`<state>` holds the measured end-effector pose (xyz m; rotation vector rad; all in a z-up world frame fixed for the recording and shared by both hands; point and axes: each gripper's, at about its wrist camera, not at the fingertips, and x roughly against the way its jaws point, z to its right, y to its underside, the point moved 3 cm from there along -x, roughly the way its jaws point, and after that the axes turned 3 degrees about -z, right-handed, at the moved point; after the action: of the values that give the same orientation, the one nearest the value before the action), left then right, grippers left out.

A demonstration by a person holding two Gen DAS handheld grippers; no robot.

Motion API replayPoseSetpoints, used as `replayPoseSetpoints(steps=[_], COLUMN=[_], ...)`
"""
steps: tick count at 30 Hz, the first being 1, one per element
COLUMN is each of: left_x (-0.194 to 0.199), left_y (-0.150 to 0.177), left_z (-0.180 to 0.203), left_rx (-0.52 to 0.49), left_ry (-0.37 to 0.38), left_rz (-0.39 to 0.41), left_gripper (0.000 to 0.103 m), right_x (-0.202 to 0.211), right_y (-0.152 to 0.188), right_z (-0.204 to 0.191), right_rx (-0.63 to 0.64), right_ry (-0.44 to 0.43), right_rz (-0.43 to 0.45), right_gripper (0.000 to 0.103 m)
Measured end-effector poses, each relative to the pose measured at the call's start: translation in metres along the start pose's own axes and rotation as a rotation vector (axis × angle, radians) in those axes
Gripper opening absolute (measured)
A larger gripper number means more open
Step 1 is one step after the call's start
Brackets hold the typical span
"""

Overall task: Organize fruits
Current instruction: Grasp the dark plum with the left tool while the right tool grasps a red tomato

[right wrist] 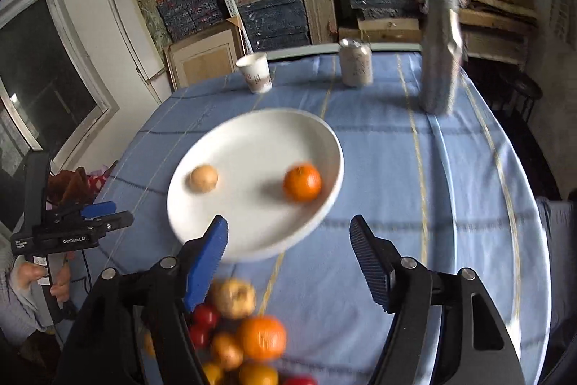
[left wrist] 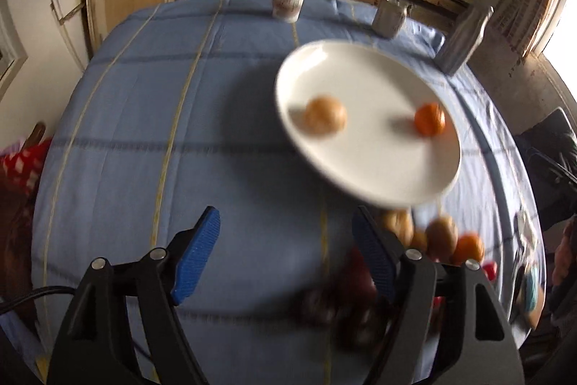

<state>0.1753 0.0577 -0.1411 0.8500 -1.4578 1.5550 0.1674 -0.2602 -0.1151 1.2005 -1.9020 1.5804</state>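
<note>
A white plate [left wrist: 378, 168] [right wrist: 252, 222] on the blue tablecloth holds a tan round fruit [left wrist: 325, 115] [right wrist: 203, 178] and an orange [left wrist: 430, 119] [right wrist: 302, 182], apart from each other. A pile of loose fruit [left wrist: 441, 237] [right wrist: 249, 331] lies in front of the plate: oranges, tan fruits and small red ones, blurred. My left gripper [left wrist: 286, 248] is open above bare cloth, left of the pile, nothing between its blue pads. My right gripper [right wrist: 288, 258] is open too, over the plate's near rim and the pile, empty. The left gripper [right wrist: 99, 213] also shows in the right wrist view, held by a hand.
At the table's far side stand a paper cup [left wrist: 288, 2] [right wrist: 256, 71], a metal can [left wrist: 390, 15] [right wrist: 355, 62] and a tall silver bottle [left wrist: 463, 38] [right wrist: 440, 56]. Shelves of stacked boards rise behind. A person's hand [right wrist: 39, 276] is at the left edge.
</note>
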Motion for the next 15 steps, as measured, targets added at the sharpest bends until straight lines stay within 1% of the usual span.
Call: replayPoseSetpoints(steps=[2,4,6,10,15], left_x=[0.001,0.0,-0.003,-0.01,-0.028], left_y=[0.03,0.051,0.064,0.075,0.071], left_z=[-0.001,0.0,0.006,0.014,0.017], left_rx=[-0.002,-0.013,-0.035,-0.094,-0.091], left_ry=[-0.016,-0.035,-0.045,-0.06,-0.051], left_rz=[-0.024,-0.039,-0.051,-0.056,-0.063], left_gripper=[0.074,0.074,0.074,0.074,0.074], right_x=[0.006,0.01,0.013,0.025,0.044], right_y=[0.025,0.046,0.059,0.067,0.073], right_z=[0.01,0.016,0.019,0.015,0.008], right_rx=[-0.05,-0.091,-0.113,-0.119,-0.091], right_ry=[-0.012,-0.019,-0.016,-0.015,0.013], right_rz=[-0.035,-0.069,-0.088,-0.079,-0.065], right_gripper=[0.071,0.071,0.071,0.071,0.073])
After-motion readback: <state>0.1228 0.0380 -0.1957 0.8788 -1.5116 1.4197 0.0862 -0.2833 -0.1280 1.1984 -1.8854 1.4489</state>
